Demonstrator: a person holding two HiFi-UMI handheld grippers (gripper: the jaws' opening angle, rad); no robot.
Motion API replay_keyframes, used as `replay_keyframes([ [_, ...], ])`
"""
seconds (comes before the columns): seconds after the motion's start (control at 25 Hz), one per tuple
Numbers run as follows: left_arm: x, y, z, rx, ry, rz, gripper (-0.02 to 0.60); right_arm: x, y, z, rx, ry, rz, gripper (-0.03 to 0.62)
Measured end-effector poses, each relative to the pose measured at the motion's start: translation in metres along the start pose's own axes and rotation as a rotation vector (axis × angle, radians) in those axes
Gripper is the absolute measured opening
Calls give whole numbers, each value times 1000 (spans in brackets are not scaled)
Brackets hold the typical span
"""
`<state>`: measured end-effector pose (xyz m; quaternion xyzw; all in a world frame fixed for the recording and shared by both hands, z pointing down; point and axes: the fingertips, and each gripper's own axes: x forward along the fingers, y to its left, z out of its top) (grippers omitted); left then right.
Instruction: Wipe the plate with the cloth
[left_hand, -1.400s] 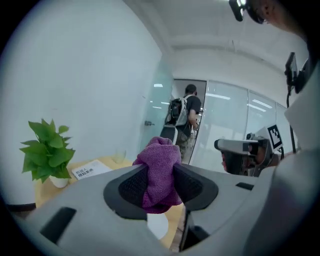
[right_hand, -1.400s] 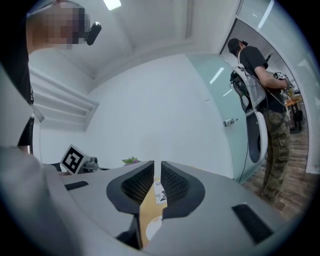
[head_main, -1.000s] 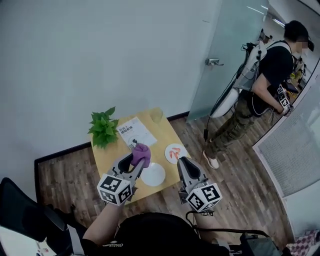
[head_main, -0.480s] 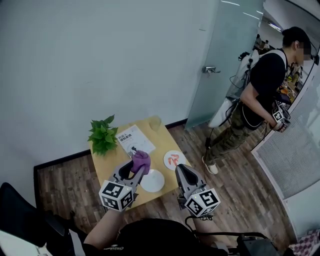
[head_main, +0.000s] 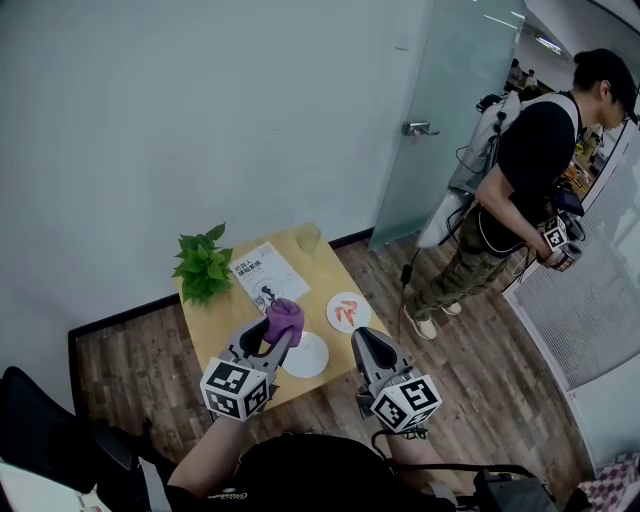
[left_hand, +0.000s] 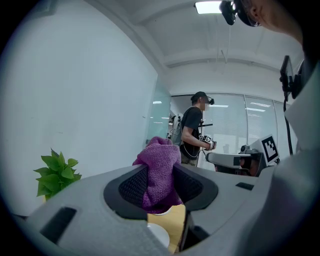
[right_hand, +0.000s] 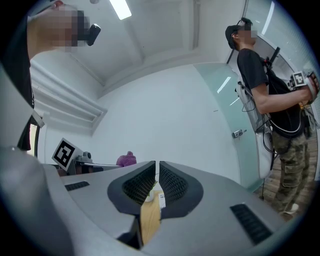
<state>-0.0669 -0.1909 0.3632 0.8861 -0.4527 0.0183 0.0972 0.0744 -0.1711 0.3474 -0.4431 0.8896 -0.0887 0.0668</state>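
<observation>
Fingers of the left gripper (head_main: 272, 338) clench the purple cloth (head_main: 285, 317) above the table (head_main: 212, 328), the empty white plate (head_main: 308, 357) lying at their 5 o'clock, nearer this gripper than the right gripper (head_main: 363, 338), whose fingers sit pressed together, empty.

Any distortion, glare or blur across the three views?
Head view: sharp, evenly lit, no glare on the table. Left gripper view: strong fisheye, black vignette, ceiling light blown out, cloth crisp. Right gripper view: same fisheye, light strip bright, fingers sharp.
</observation>
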Motion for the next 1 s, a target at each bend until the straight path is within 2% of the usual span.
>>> replay_keyframes([
  [1.0,4,3,-6,7,32,-12,158,6,-1,-8,1,36,-2,26],
])
